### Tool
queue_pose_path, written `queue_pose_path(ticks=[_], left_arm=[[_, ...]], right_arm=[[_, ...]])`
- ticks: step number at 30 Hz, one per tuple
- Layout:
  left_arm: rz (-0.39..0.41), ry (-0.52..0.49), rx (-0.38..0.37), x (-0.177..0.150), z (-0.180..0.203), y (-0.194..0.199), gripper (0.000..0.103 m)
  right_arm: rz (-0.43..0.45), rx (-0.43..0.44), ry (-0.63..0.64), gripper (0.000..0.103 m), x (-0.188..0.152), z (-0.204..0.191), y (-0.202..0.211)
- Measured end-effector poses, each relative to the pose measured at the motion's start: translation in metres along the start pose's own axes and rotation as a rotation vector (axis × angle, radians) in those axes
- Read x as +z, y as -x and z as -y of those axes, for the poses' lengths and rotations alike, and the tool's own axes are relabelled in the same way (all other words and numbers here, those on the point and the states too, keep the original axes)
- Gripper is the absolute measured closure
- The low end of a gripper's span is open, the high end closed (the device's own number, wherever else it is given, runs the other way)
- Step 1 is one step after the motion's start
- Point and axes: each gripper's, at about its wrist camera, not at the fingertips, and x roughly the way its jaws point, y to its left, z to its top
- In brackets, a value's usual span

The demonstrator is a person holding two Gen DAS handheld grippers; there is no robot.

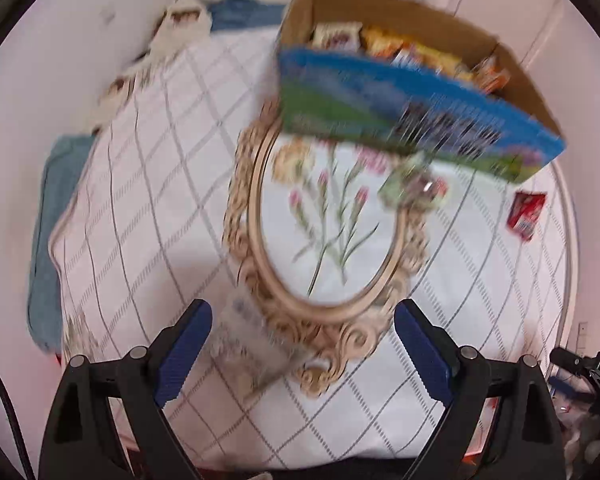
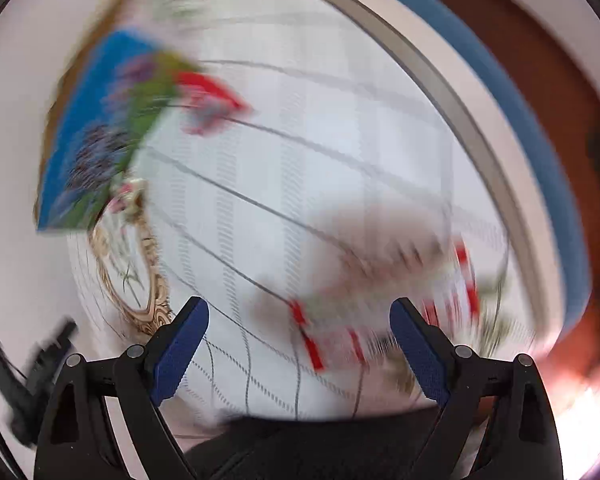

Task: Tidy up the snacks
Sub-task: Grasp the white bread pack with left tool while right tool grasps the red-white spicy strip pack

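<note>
We see our left gripper (image 1: 302, 354) spread wide and holding nothing, hanging over a round counter (image 1: 571, 248) covered with a white checked cloth (image 1: 148, 184) that has a flowered oval in a gold frame at its middle. Between its fingers, on the cloth, lies a clear packet (image 1: 248, 340), too blurred to make out. At the far side stands an open cardboard box (image 1: 400, 92) with a blue and green front, and orange and white snack packs (image 1: 404, 50) sit inside it. A small red packet (image 1: 526, 210) lies alone on the cloth to the right of the box. Our right gripper (image 2: 300, 354) is also wide open and empty, above a blurred red and white wrapper (image 2: 384, 300) near the counter's edge.
</note>
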Motion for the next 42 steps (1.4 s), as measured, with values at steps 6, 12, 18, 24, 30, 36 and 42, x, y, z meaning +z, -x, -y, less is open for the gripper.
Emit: queue_pose_path(ticks=[6,12,18,24,30,36,42], left_arm=[[-0.105,0.083,-0.015,-0.020,-0.025,-0.025,0.010],[-0.146,0.145,0.017,-0.032,-0.053,-0.033,0.010],[-0.208,0.201,-0.015,-0.040,-0.073,-0.047,0.010],[-0.294,0.393,-0.196,-0.042,-0.100,-0.074,0.010],[-0.338,0.430,-0.227,-0.030,-0.092,-0.114,0.026],[-0.249,0.106,-0.120,-0.009,-0.027,-0.109,0.047],[-0.261,0.014,-0.100,-0.001,0.004,-0.120,0.044]], right_arm=[[-0.069,0.069,-0.229,0.009,-0.002,0.049,-0.042],[0.091,-0.139,0.041,0.024,0.010,0.002,-0.053],[0.117,-0.273,0.494,0.026,-0.011,-0.080,-0.075],[0.091,-0.354,0.830,0.027,-0.055,-0.130,-0.096],[0.056,-0.355,0.825,0.025,-0.062,-0.137,-0.102],[0.016,-0.325,0.779,0.031,-0.044,-0.116,-0.095],[0.009,-0.273,0.697,0.029,-0.028,-0.114,-0.092]])
